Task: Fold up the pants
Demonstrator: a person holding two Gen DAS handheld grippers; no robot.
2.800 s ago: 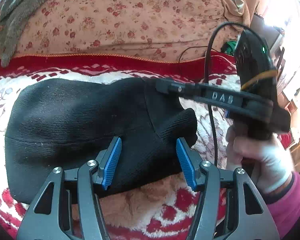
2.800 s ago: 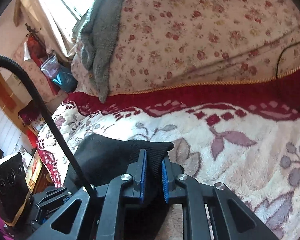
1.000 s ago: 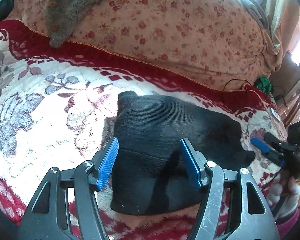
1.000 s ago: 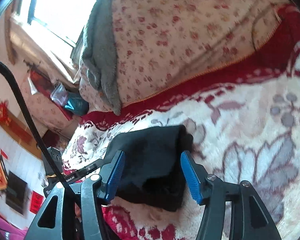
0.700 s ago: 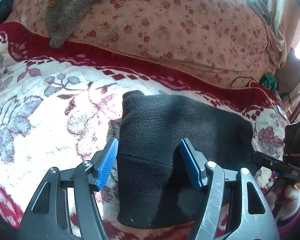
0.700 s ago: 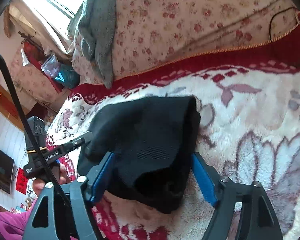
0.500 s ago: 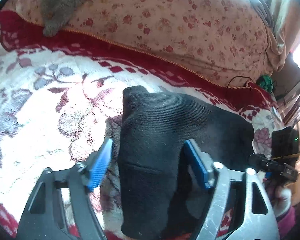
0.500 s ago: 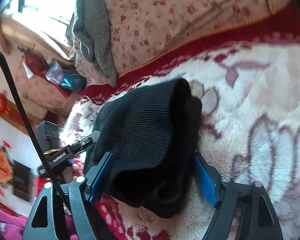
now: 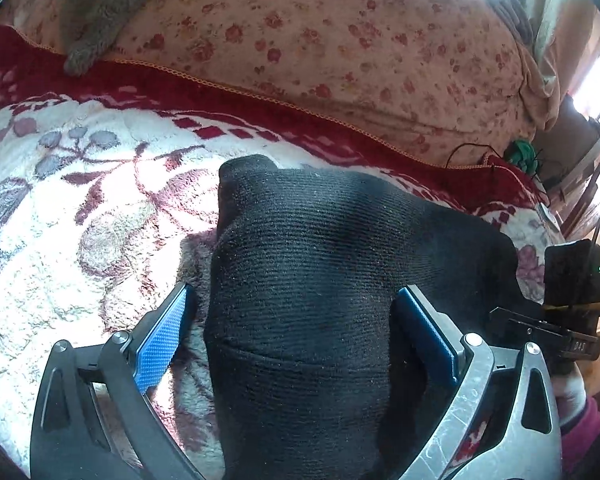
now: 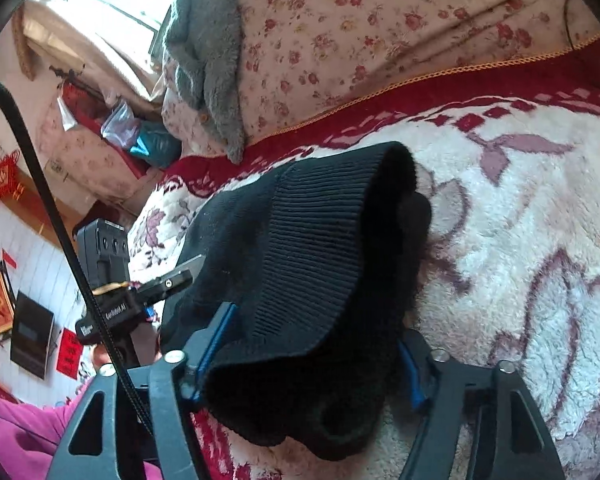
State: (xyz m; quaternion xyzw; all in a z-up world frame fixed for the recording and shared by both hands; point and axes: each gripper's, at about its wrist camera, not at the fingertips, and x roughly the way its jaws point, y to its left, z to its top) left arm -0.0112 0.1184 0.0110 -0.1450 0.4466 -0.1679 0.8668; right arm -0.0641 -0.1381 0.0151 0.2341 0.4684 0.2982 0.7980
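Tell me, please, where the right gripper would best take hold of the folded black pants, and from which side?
Probably at the thick ribbed end of the black pants, coming in low from the near edge of the blanket. That end is bunched and raised, and the right gripper already straddles it with jaws open, so closing there should catch all layers.

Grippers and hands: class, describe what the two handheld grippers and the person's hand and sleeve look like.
Each gripper, left and right, has black skeletal finger frames with triangular cut-outs, silver screws and blue textured pads. A black cable runs beside the right one. The hand wears a white glove and a magenta sleeve.
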